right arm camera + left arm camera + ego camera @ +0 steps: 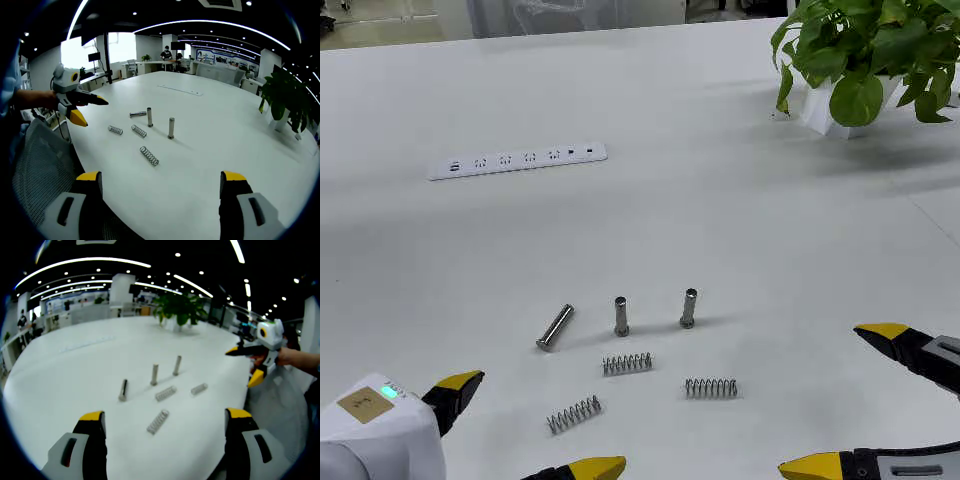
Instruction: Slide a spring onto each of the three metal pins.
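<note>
Steel pins stand mid-counter (740,220): two upright pins (621,316) (689,308) side by side, a lying pin (555,327) just left of them; three bare springs (627,363) lie flat nearer the person, none on a pin; the left gripper (528,428) hovers at the near edge, jaws wide, empty, aimed at the springs; the right gripper (845,400) hovers likewise, wide, tilted sideways, empty; a power strip (517,160) and a plant (865,50) sit far back.
</note>
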`<action>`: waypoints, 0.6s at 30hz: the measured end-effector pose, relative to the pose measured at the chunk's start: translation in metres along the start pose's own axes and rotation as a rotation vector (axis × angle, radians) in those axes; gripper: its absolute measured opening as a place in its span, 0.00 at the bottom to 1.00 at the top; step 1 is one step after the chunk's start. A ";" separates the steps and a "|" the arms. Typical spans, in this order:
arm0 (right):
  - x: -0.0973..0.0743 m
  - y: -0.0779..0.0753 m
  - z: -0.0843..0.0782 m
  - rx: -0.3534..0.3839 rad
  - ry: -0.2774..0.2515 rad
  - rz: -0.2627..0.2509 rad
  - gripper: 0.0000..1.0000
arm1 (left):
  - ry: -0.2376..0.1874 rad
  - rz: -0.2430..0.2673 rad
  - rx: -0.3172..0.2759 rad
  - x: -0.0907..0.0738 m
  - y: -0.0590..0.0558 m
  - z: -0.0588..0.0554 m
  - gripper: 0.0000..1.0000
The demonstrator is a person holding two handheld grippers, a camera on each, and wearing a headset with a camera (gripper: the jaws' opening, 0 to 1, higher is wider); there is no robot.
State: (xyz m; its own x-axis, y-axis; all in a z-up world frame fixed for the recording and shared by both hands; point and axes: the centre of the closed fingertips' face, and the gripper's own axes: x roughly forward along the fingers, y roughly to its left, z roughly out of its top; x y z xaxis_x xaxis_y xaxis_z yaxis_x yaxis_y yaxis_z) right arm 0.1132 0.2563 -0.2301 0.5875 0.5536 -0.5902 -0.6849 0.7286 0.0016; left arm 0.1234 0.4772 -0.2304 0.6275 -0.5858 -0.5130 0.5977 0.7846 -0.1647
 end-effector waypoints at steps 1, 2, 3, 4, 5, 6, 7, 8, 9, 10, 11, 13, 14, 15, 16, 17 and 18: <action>0.000 0.000 0.000 0.000 0.001 0.001 0.99 | 0.000 0.000 0.001 0.000 0.000 0.000 1.00; 0.000 0.000 0.000 0.000 0.001 0.002 0.99 | -0.002 0.000 0.000 0.000 0.000 0.001 1.00; 0.000 0.001 0.000 -0.001 0.001 0.001 0.99 | -0.004 0.000 0.000 0.000 0.001 0.001 1.00; 0.000 0.001 0.000 -0.002 0.001 0.002 0.99 | -0.004 0.001 0.001 0.000 0.001 0.001 1.00; 0.000 0.001 0.000 -0.002 0.001 0.002 0.99 | -0.003 0.001 0.002 0.000 0.001 0.001 1.00; 0.000 0.001 0.000 -0.001 0.000 0.002 0.99 | -0.003 0.001 0.004 0.000 0.001 0.001 1.00; 0.000 0.001 0.001 -0.001 -0.002 0.002 0.99 | -0.003 0.001 0.003 0.000 0.001 0.001 1.00; 0.000 0.001 0.001 -0.002 -0.002 0.002 0.99 | -0.005 0.002 0.001 0.000 0.001 0.001 1.00; 0.001 0.001 0.001 -0.003 -0.002 0.002 0.99 | -0.006 0.002 -0.003 0.000 0.001 0.002 1.00; 0.001 0.002 0.001 -0.003 -0.002 0.004 0.99 | -0.008 0.002 -0.007 0.000 0.001 0.002 1.00; 0.001 0.002 0.001 -0.004 -0.001 0.005 0.99 | -0.010 0.002 -0.007 0.000 0.001 0.003 1.00; 0.002 0.003 0.001 -0.006 -0.001 0.006 0.99 | -0.010 -0.002 0.000 0.001 0.000 0.004 1.00; 0.002 0.003 0.001 -0.005 -0.001 0.006 0.99 | -0.010 -0.003 0.003 0.001 0.000 0.005 1.00; 0.002 0.003 0.001 -0.005 -0.003 0.005 0.99 | -0.009 -0.003 0.006 0.001 0.000 0.005 1.00; 0.001 0.003 0.001 -0.004 -0.003 0.005 0.99 | -0.009 -0.004 0.004 0.001 0.000 0.005 1.00; 0.001 0.003 0.001 -0.003 -0.001 0.005 0.99 | -0.009 -0.004 0.002 0.002 0.001 0.005 1.00; 0.001 0.003 0.000 -0.002 0.001 0.005 0.99 | -0.011 -0.003 0.001 0.002 0.001 0.005 1.00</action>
State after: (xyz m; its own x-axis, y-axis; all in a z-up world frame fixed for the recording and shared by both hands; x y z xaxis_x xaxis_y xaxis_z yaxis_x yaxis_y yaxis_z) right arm 0.1121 0.2589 -0.2309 0.5838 0.5563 -0.5914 -0.6883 0.7254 0.0029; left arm 0.1276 0.4758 -0.2272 0.6308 -0.5905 -0.5034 0.6001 0.7825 -0.1659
